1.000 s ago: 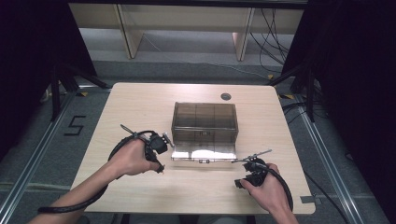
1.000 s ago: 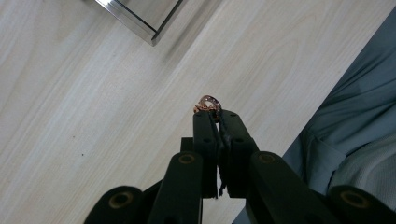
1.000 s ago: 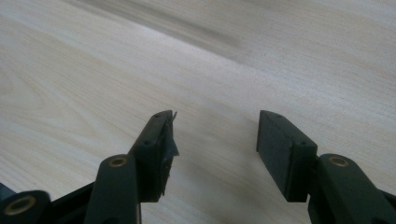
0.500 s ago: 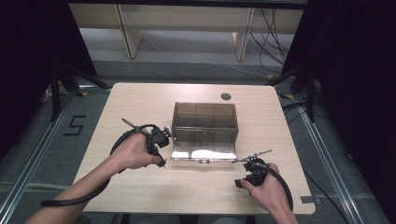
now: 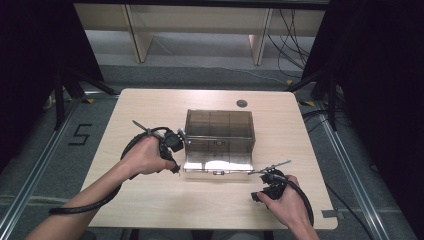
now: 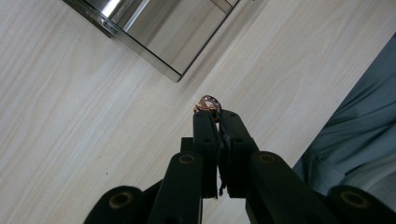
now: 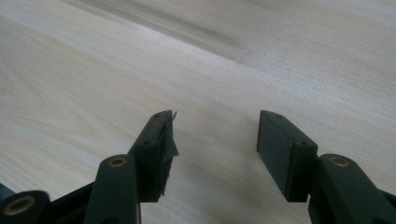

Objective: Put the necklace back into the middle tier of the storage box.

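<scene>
A smoked clear box stands mid-table with its lid folded flat toward me. My left gripper hovers beside the lid's left corner and is shut on a small rose-gold ring set with stones. The ring is pinched at the fingertips, just above the wood. The lid's mirror-like corner lies a little beyond the ring. My right gripper rests low over the table at the lid's right front corner. Its jaws are wide open, with bare wood between them.
A small dark round disc lies on the table behind the box. The table's near edge and grey clothing appear in the left gripper view. Metal rails run along the floor on both sides.
My left hand has shifted slightly away from me, closer to the box's left side, still gripping the ring. The right hand has stayed put.
</scene>
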The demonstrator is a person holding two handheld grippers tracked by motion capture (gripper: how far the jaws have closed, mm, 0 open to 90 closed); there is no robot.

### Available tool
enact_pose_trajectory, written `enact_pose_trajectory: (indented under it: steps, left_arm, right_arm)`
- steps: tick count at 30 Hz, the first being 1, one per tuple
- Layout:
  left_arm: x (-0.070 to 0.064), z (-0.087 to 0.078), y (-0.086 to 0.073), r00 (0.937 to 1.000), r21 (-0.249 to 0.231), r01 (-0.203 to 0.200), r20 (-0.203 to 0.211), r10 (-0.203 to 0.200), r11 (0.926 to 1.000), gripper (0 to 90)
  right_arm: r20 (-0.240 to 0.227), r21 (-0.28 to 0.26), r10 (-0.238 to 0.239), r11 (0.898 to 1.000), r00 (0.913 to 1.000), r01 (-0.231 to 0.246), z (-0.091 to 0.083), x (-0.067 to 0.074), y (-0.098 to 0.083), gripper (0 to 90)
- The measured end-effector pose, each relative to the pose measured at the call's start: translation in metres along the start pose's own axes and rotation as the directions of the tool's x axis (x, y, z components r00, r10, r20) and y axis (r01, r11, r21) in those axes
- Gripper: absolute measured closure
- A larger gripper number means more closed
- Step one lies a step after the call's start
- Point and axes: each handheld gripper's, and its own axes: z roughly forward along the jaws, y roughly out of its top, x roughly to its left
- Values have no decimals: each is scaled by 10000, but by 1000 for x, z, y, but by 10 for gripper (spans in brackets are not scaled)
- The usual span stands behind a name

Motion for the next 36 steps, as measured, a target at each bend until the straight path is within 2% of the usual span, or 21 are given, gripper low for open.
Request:
enact_pose_trajectory:
  steps: [2, 3, 5, 17, 26, 27, 31, 32, 35, 36]
  left_arm:
    - [1, -1, 2, 10000, 31, -90, -21, 90, 10000, 860]
    - [1, 0, 3, 10000, -101, 23, 5, -23, 9999, 860]
    - [2, 0, 6, 10000, -58, 26, 25, -26, 10000, 860]
    - [7, -1, 16, 10000, -93, 61, 55, -61, 9999, 860]
    - [8, -3, 26, 10000, -34, -57, 41, 58, 10000, 859]
    - [8, -2, 27, 10000, -171, 2, 35, -1, 9999, 859]
    - [9, -2, 29, 10000, -59, -74, 18, 74, 10000, 860]
    - [9, -2, 30, 10000, -96, -38, 23, 39, 9999, 860]
    - [9, -2, 31, 10000, -84, -55, 9, 55, 9999, 859]
    - [9, -2, 32, 10000, -61, -87, -8, 87, 9999, 859]
  right_arm:
    - [65, -14, -153, 9999, 9999, 153, 0, -1, 0, 466]
    - [-55, -23, -48, 10000, 10000, 48, 0, 0, 0, 466]
    - [-101, 2, 5, 10000, 9999, -5, -1, 0, 0, 466]
    - [-45, 41, 128, 9999, 9999, -127, 0, 0, 0, 466]
    - [74, 26, 161, 9999, 9998, -161, 0, 0, 0, 466]
    - [70, 34, 180, 9998, 9998, -181, 0, 0, 0, 466]
    - [-38, 37, 112, 9999, 9999, -111, 0, 0, 0, 466]
    - [-66, 93, 299, 9995, 9995, -299, 0, 1, 0, 466]
    - [-40, 42, 100, 9999, 9999, -100, 0, 0, 0, 466]
    - [-8, 72, 301, 9995, 9995, -301, 0, 1, 0, 466]
